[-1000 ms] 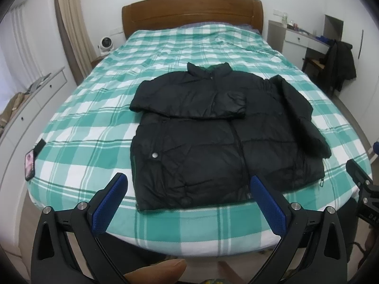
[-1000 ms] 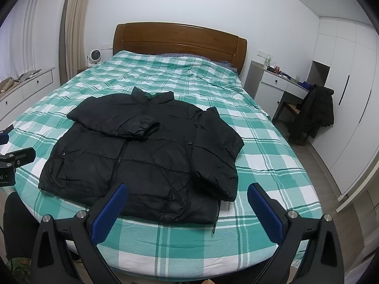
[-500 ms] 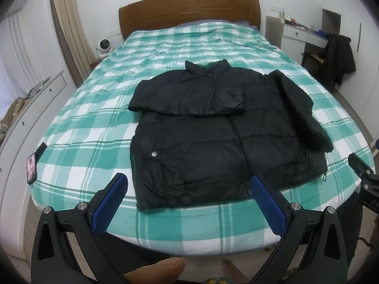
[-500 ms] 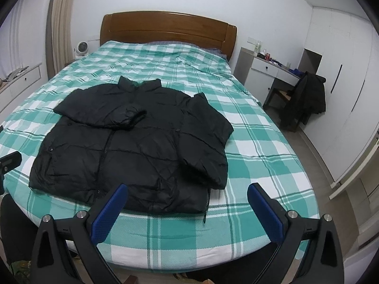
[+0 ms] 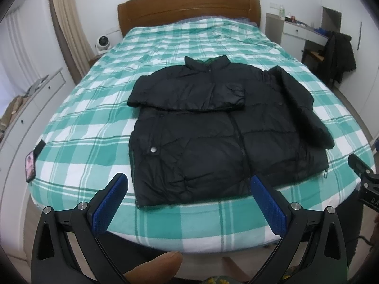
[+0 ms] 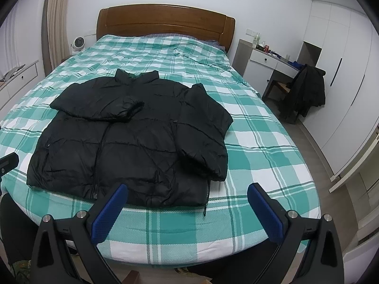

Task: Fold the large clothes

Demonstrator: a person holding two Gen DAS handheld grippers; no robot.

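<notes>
Fingers (image 5: 111, 204) of the left gripper (image 5: 189, 203) stand wide apart and hold nothing, poised above the foot edge of the bed (image 5: 78, 127). Compared with a second ago, the left view has drawn slightly nearer the bed; the black puffer jacket (image 5: 213, 142) sits lower and larger in frame, its lay unchanged. Jacket lies front up, zipped, collar toward the wooden headboard (image 5: 189, 7), hem just inside the near edge of the mattress. One sleeve is folded across the chest; the other runs down along the jacket's right side, cuff near the hem. A silver snap shows on the left front panel. A phone (image 5: 30, 166) rests at the bed's left edge, well apart from the jacket. A fingertip (image 5: 154, 266) of the person shows at the bottom.

Right view: fingers (image 6: 266, 211) of the right gripper (image 6: 187, 209) are likewise spread wide and empty, off the foot of the bed (image 6: 260, 142). Against the earlier frame this view has swung left and closed in. Jacket (image 6: 132, 142) occupies the left half of the checked cover; open cover lies to its right and beyond the collar. A chair (image 6: 300, 94) draped with dark clothing stands by the desk, clear of the bed.
</notes>
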